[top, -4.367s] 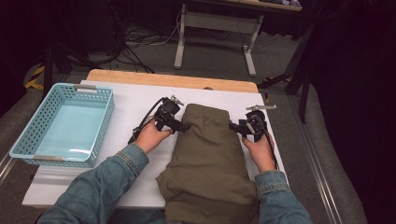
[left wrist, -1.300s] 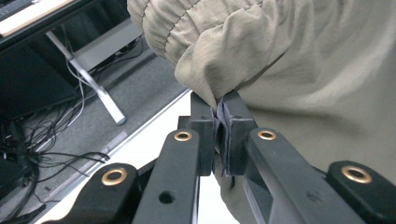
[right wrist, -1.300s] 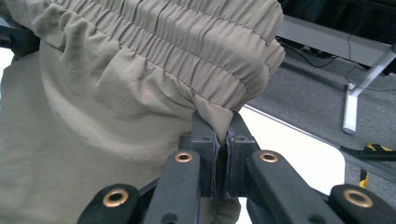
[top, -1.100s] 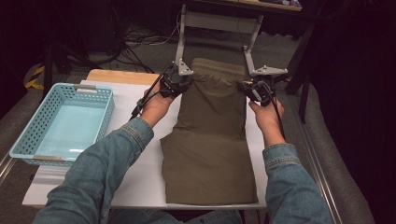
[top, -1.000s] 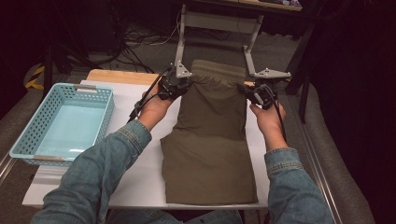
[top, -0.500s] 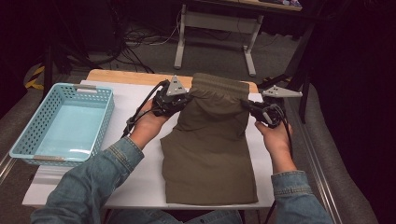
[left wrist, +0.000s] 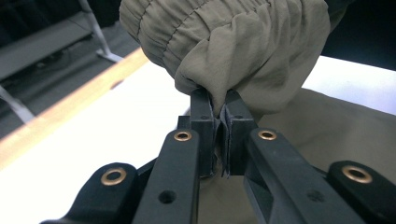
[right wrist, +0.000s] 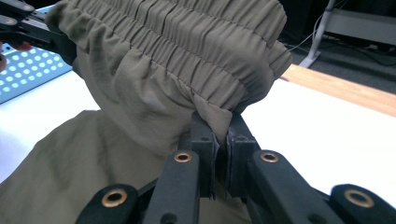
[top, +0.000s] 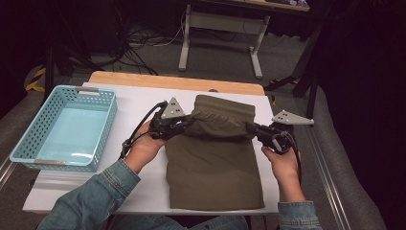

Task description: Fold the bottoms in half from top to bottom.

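Table [top: 124,100]: white top with a wooden far edge; carries everything listed below.

Olive trousers [top: 215,163]: lying lengthwise on the table's right half, the near part flat, the far part with the gathered elastic waistband [right wrist: 187,42] lifted and arched over toward the person; judged to be mid-fold, waistband end being brought over the lower part.

Turquoise basket [top: 28,129]: perforated, empty, well apart at the table's left; plays no part in this step.

Left hand-held gripper [left wrist: 219,109]: jaws nearly together, pinching a bunch of cloth at the waistband's left corner.

Right hand-held gripper [right wrist: 218,126]: jaws nearly together, clamped on the waistband's right corner just under the elastic.

Handling note, offered as judgement: bring both corners down level and at one pace, so the fold line runs square across the cloth; keep the waistband lightly taut between the two grips to avoid a sagging middle; lay the edge in line with the sides below it; release only once the cloth rests flat, since the thin fabric may slip or wrinkle.
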Demonstrator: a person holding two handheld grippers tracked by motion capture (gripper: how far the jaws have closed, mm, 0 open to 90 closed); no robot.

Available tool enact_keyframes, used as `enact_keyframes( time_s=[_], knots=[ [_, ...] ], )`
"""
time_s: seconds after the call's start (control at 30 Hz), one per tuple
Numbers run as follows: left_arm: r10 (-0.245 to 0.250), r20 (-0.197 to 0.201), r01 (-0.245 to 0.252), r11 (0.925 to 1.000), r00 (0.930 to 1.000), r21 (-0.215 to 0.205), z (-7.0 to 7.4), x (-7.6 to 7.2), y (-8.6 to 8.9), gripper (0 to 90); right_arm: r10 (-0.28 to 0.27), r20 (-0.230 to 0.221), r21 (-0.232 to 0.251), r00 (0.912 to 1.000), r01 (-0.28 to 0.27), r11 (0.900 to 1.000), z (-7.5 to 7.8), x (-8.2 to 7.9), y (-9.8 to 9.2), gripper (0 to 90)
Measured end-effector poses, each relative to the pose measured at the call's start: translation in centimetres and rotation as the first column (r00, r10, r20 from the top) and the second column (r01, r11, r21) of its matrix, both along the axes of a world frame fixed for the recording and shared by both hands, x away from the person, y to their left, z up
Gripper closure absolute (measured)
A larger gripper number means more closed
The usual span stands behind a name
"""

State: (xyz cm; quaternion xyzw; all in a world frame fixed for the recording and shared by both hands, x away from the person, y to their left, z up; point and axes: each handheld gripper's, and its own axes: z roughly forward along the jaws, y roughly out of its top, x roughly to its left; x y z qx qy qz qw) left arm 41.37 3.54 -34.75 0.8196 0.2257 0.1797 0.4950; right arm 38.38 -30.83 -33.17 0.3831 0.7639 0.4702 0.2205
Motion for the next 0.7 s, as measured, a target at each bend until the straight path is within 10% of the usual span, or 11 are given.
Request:
enact_keyframes(
  time_s=[0.7],
  knots=[
    [-0.111,-0.184,0.117,0.9928,0.9766,0.025,-5.4,-3.3,0.5,85.5,0.030,-0.131,-0.003,0.9910,-0.030,1.000,-5.5,-4.6,-0.5,84.9]
  ],
)
